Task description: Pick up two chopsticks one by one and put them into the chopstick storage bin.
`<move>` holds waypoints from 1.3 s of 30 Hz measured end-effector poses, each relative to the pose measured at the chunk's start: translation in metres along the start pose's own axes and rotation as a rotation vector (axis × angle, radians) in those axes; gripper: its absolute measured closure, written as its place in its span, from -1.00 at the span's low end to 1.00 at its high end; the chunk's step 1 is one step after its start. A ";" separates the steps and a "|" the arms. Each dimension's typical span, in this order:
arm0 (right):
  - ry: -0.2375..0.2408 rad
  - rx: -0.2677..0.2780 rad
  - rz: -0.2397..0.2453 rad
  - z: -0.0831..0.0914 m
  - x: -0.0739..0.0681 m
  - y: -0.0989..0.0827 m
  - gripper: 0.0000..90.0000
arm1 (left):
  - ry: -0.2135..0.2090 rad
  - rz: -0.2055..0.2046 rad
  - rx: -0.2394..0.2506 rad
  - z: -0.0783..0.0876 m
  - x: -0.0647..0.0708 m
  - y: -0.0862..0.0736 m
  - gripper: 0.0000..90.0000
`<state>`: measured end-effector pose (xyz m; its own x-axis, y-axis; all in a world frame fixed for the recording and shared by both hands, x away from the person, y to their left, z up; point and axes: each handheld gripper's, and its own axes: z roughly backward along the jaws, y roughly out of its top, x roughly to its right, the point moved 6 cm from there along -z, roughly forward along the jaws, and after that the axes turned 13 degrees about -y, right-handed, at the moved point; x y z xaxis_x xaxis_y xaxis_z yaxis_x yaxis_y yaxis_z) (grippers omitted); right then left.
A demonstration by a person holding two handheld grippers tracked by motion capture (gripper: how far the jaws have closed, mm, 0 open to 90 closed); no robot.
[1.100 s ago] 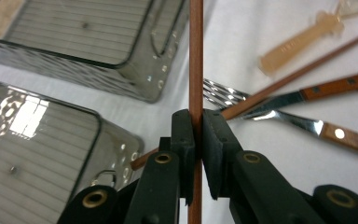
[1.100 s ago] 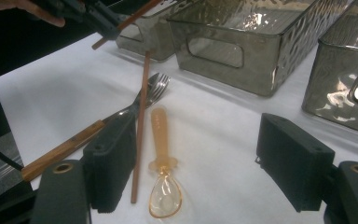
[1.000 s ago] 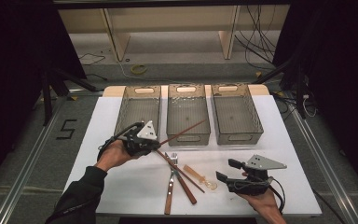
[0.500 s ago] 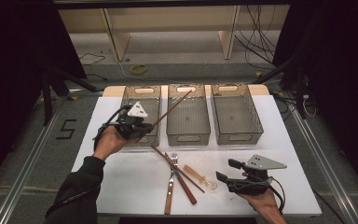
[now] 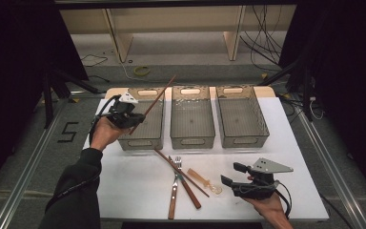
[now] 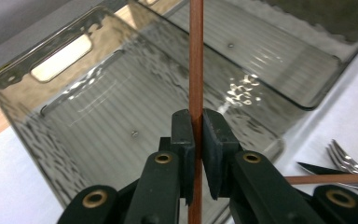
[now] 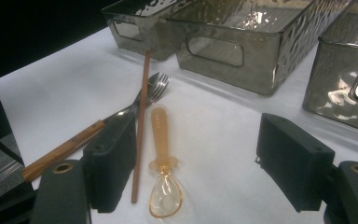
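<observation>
The left gripper [image 5: 129, 116] is clamped on a reddish-brown chopstick [image 5: 153, 103], which stands pinched between its two black jaws in the left gripper view and slants up and away over the leftmost bin [image 5: 140, 116] in the high view. That bin is the first of three clear grey bins standing side by side along the far edge of the table [image 5: 124, 186]; the middle bin [image 5: 192, 117] and the right bin [image 5: 241, 116] sit just beside it. The right gripper [image 5: 232, 174] rests near the table's near right corner with its jaws spread wide and nothing between them. Toward the near edge, in the middle, lie a second chopstick [image 5: 180, 172], a fork [image 5: 175, 188] with a wooden handle, a knife [image 5: 188, 189] and a small amber spoon [image 5: 205, 181], close together, the fork, knife and chopstick crossing one another.
</observation>
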<state>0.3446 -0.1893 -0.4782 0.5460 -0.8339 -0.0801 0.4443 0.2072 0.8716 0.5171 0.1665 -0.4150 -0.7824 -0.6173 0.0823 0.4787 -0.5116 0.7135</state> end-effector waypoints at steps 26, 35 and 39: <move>0.002 -0.003 -0.001 0.000 0.000 0.000 -0.34 | 0.055 0.152 -0.062 -0.021 -0.037 -0.034 0.83; 0.001 0.000 -0.002 0.000 0.000 0.000 -0.34 | 0.050 0.193 -0.089 -0.027 -0.042 -0.049 0.82; 0.002 -0.002 -0.001 0.000 0.000 0.000 -0.34 | 0.037 0.213 -0.108 -0.030 -0.043 -0.054 0.77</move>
<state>0.3443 -0.1890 -0.4786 0.5467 -0.8333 -0.0822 0.4468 0.2073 0.8703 0.5367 0.2032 -0.4780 -0.6448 -0.7388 0.1960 0.6729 -0.4269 0.6042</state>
